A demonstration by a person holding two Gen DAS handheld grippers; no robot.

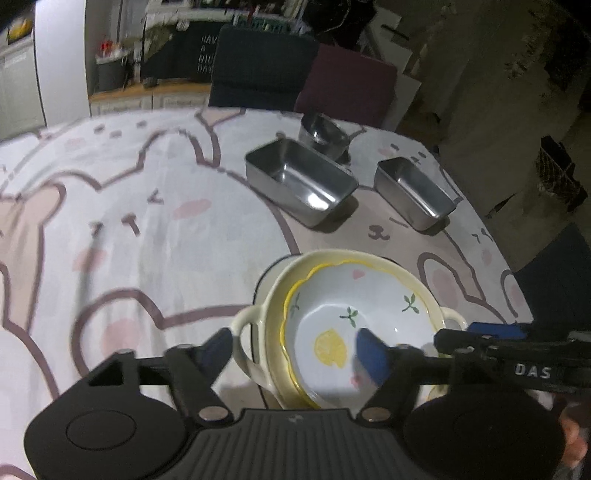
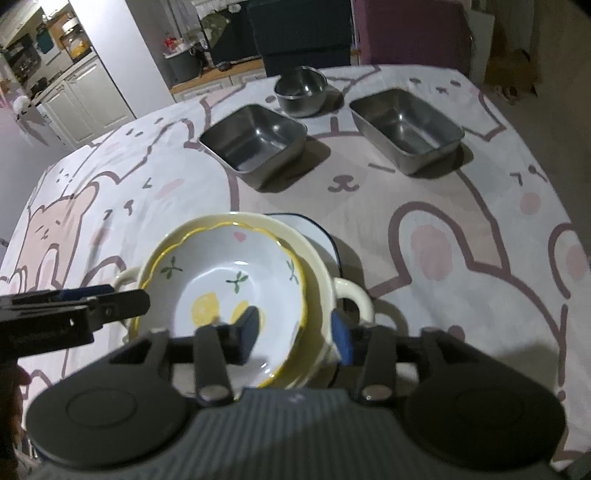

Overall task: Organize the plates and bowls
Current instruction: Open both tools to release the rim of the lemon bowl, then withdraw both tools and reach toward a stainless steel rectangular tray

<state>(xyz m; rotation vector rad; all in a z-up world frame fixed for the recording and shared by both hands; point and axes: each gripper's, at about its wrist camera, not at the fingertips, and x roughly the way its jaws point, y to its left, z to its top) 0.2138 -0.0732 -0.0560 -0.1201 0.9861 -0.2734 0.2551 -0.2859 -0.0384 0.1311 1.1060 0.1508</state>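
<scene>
Nesting: lemon bowl inside two-handled cream bowl; steel pans empty.

Left tool open over lemon bowl, nested in handled bowl; steel trays far on surface.

Domestic dining area: table with cartoon-animal cloth, chairs at far side, white kitchen cabinets far left.
</scene>
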